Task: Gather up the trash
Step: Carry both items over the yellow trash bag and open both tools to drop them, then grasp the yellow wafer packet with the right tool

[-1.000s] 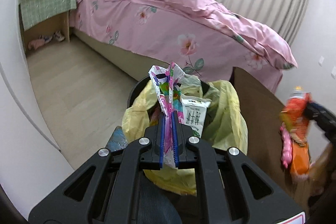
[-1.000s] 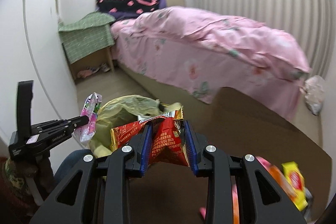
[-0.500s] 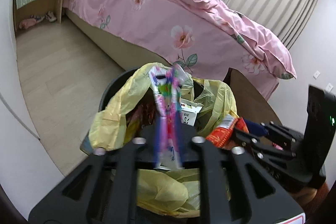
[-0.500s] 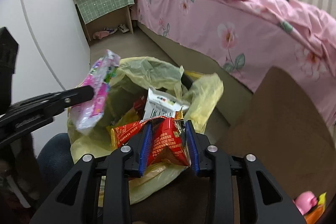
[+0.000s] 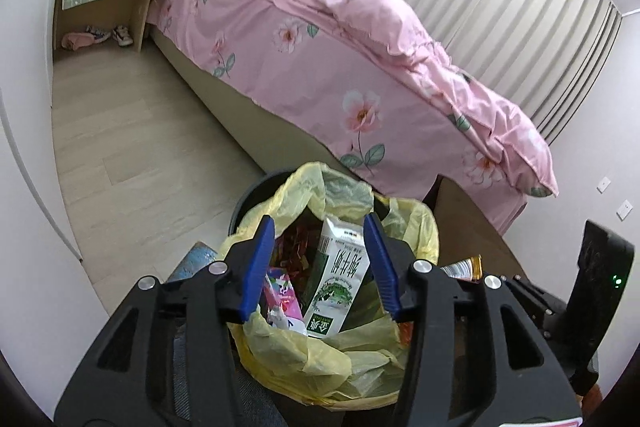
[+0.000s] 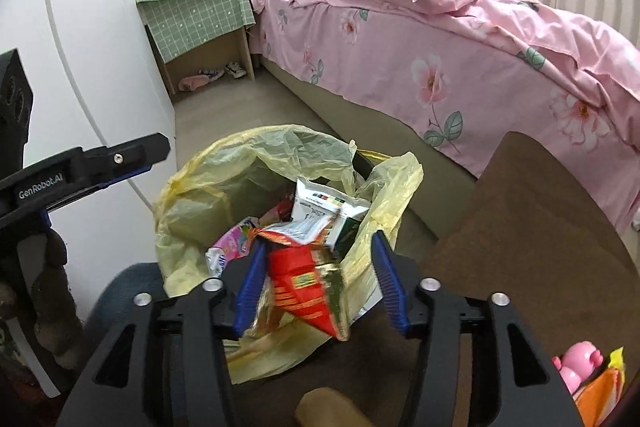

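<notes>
- While the right gripper [image 6: 320,275] hangs over the yellow-lined bin [image 6: 208,187], its jaws have just been opening; the red snack wrapper [image 6: 308,283] slips between them, unpinched.
- Left gripper [image 5: 320,263]: spread, empty, above the same bin mouth.

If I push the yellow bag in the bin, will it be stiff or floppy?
Probably floppy: the yellow bag looks thin and crumpled, and its rim sags over the bin. It is likely light and would fold rather than slide. The milk carton inside looks stiffer.

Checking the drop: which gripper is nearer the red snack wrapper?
Right. The right gripper stands open around the red snack wrapper over the yellow bag; the left gripper sits off to the side.
</notes>
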{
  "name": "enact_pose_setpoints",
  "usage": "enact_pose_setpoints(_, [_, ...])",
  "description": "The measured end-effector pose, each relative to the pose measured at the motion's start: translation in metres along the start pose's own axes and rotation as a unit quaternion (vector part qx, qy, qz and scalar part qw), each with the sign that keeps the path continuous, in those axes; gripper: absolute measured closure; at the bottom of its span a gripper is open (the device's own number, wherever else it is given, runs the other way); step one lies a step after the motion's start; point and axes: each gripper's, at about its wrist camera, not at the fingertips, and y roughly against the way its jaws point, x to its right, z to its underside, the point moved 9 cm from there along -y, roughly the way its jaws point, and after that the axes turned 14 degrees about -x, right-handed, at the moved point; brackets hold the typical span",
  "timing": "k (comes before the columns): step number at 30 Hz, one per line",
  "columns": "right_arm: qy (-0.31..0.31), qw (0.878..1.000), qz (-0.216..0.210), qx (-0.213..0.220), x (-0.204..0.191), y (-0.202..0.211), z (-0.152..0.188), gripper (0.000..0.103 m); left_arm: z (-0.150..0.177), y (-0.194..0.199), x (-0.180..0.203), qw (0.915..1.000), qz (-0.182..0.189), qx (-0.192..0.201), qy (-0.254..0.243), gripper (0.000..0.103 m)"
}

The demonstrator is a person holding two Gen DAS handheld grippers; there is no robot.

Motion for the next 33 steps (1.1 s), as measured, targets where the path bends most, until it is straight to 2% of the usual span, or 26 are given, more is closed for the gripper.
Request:
enact_pose_setpoints(3, [-0.016,1.0,-0.017,0.005,0.003,0.009,0.002,0.051,-0.001,0.011,0.003,1.0,0.0,0.009,-0.004,0.055])
enact_pose_setpoints(6, [-0.024,0.999,-0.036,-0.008,0.003,0.015,0.008,0.047,0.0,0.018,0.008,0.9999,-0.001,0.012,-0.011,0.055])
enact_pose_setpoints(8, [-0.019,0.999,-0.014,-0.031,0.005,0.013,0.016,0.047,0.003,0.021,0.013,0.9998,-0.001,0.012,-0.016,0.055])
enact_pose_setpoints(10, [-0.012,0.999,-0.002,-0.035,0.005,0.013,0.023,0.047,0.005,0.024,0.017,0.9997,-0.001,0.013,-0.023,0.055])
enact_pose_setpoints(17, [-0.001,0.998,0.012,-0.062,0.0,0.003,0.039,0.047,0.01,0.027,0.019,0.9995,-0.006,0.009,-0.03,0.053])
enact_pose_setpoints(19, [0.011,0.999,0.026,-0.044,-0.005,0.006,0.032,0.047,0.011,0.028,0.018,0.9995,-0.006,0.009,-0.03,0.052])
enact_pose_setpoints(24, [0.0,1.0,0.019,0.008,-0.007,0.005,-0.004,0.047,0.011,0.027,0.015,0.9996,-0.002,0.01,-0.025,0.052])
enact_pose_setpoints(28, [0.015,0.998,0.054,-0.022,-0.003,-0.017,-0.016,0.047,0.013,0.024,0.011,0.9998,-0.001,0.005,-0.017,0.051])
enact_pose_setpoints(33, [-0.016,0.999,0.019,0.027,0.006,0.016,-0.01,0.047,0.018,0.015,0.017,0.9996,0.005,-0.006,-0.028,0.051])
